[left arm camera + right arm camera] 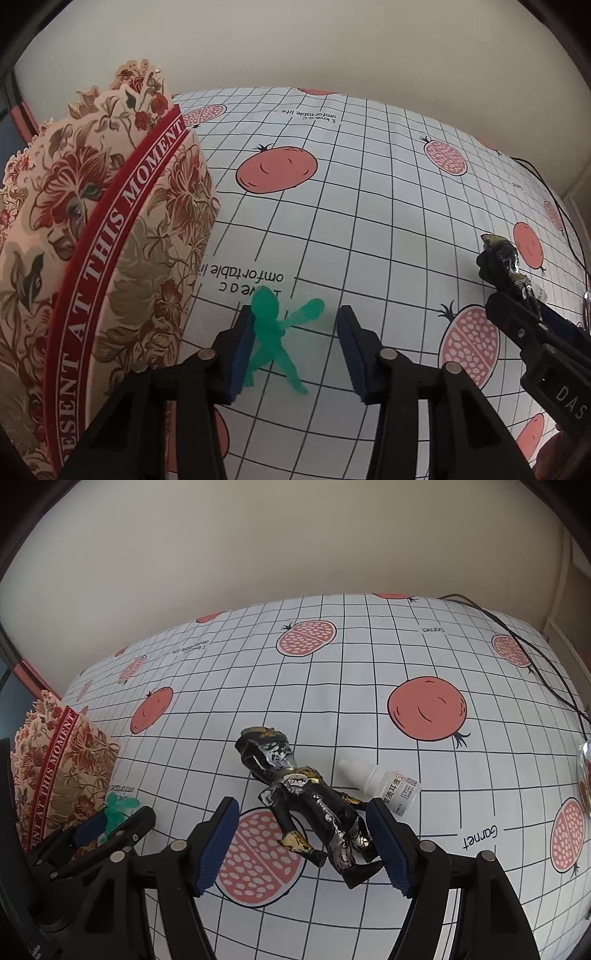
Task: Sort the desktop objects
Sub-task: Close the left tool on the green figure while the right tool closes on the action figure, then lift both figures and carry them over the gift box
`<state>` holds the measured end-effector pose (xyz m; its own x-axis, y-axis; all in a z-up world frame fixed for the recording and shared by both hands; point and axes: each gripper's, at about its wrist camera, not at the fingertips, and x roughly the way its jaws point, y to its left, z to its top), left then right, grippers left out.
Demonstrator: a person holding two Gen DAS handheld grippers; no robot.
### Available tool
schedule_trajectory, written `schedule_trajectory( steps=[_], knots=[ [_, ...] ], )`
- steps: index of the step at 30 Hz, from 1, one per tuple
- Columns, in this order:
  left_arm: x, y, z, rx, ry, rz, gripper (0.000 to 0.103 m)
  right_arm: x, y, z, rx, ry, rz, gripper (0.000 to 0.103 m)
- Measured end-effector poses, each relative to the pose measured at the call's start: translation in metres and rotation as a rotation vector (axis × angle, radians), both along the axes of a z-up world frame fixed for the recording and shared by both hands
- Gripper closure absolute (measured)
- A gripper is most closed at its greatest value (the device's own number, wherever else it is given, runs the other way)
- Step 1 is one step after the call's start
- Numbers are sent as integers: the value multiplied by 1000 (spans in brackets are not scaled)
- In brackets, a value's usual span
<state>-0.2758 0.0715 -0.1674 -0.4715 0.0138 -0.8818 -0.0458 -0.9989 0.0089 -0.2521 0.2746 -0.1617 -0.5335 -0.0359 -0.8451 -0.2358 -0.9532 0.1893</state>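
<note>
A small translucent green figurine (275, 334) lies on the tablecloth between the open fingers of my left gripper (295, 354), close against the left pad. It also shows in the right wrist view (118, 808). A black, silver and gold figurine (310, 801) lies on the cloth between the open fingers of my right gripper (303, 843), its legs near the right pad; in the left wrist view the figurine (504, 258) sticks out past the right gripper. A small white dropper bottle (384, 782) lies just beyond the right finger.
A floral paper box with a red band (96, 266) stands at the left, right beside the left gripper; it also shows in the right wrist view (55, 768). A black cable (535, 657) runs along the far right. The wall is behind the table.
</note>
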Motion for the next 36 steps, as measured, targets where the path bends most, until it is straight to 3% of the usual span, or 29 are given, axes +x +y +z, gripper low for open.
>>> schedule_trajectory(
  steps=[3, 5, 9, 16, 24, 36],
  knots=[
    [2, 1, 0, -1, 8, -6, 64, 1, 0, 0, 9, 4, -1, 31],
    [3, 1, 1, -1, 11, -4, 66, 2, 1, 1, 5, 7, -8, 45],
    [4, 0, 1, 7, 15, 1, 67, 3, 9, 0, -33, 9, -28, 55],
    [8, -1, 1, 12, 13, 12, 69, 9, 10, 3, -54, 7, -41, 55],
    [13, 1, 9, 31, 16, 14, 70, 12, -1, 25, -40, 53, -12, 55],
    [20, -6, 69, 103, 138, 15, 71, 22, -12, 80, -35, 178, 0, 55]
  ],
)
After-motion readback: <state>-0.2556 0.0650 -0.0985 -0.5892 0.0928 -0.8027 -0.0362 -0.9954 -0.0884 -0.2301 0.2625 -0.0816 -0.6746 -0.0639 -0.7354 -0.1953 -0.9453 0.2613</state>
